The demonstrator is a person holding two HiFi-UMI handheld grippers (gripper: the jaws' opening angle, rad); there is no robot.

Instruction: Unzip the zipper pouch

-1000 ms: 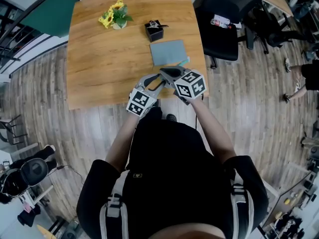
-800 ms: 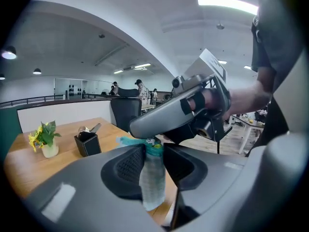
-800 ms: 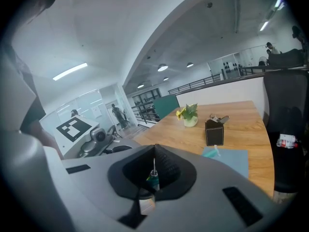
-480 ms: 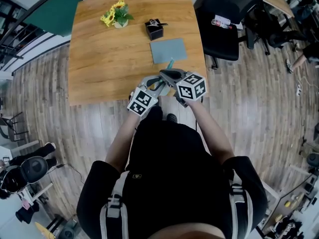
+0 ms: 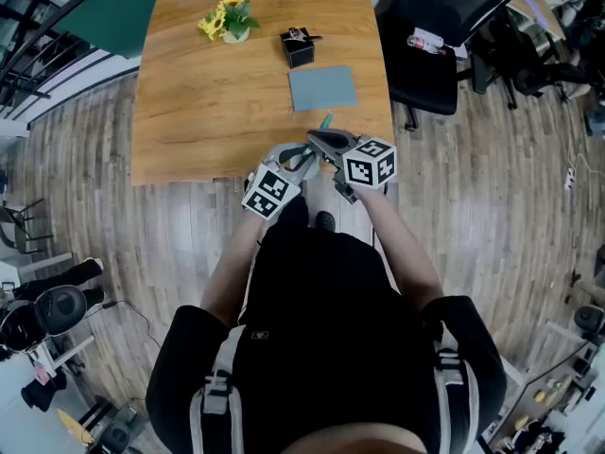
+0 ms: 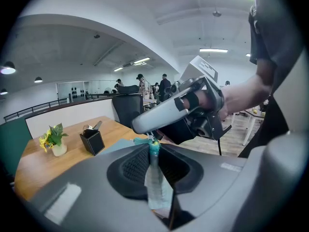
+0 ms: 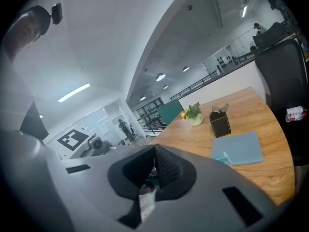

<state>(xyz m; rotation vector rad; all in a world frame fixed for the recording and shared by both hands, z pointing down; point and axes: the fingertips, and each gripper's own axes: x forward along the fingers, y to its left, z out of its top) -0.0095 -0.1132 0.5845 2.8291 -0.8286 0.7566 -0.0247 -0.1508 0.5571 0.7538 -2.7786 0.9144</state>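
A pale teal zipper pouch [image 6: 157,187] hangs edge-on between both grippers, just in front of the table's near edge. My left gripper [image 6: 153,151] has its jaws closing, and the ribbed pads press on the pouch's body below the teal zipper [image 6: 153,146]. My right gripper [image 6: 147,128] comes in from the right and is shut on the zipper pull at the pouch's top. In the right gripper view a pale strip of pouch [image 7: 146,199] sits between that gripper's pads [image 7: 155,166]. In the head view the left gripper [image 5: 301,159] and right gripper [image 5: 317,142] meet, with the pouch's teal end [image 5: 326,121] sticking up.
The wooden table [image 5: 217,102] carries a flat grey-blue pad [image 5: 322,88], a small black box [image 5: 298,47] and a pot of yellow flowers [image 5: 230,19]. A black office chair [image 5: 435,26] stands at the table's right. Plank floor surrounds me.
The left jaws have closed in on the pouch. The pouch's teal end swung from beside the grey-blue pad's corner to stand upright between the grippers. Both hands stay at the table's edge.
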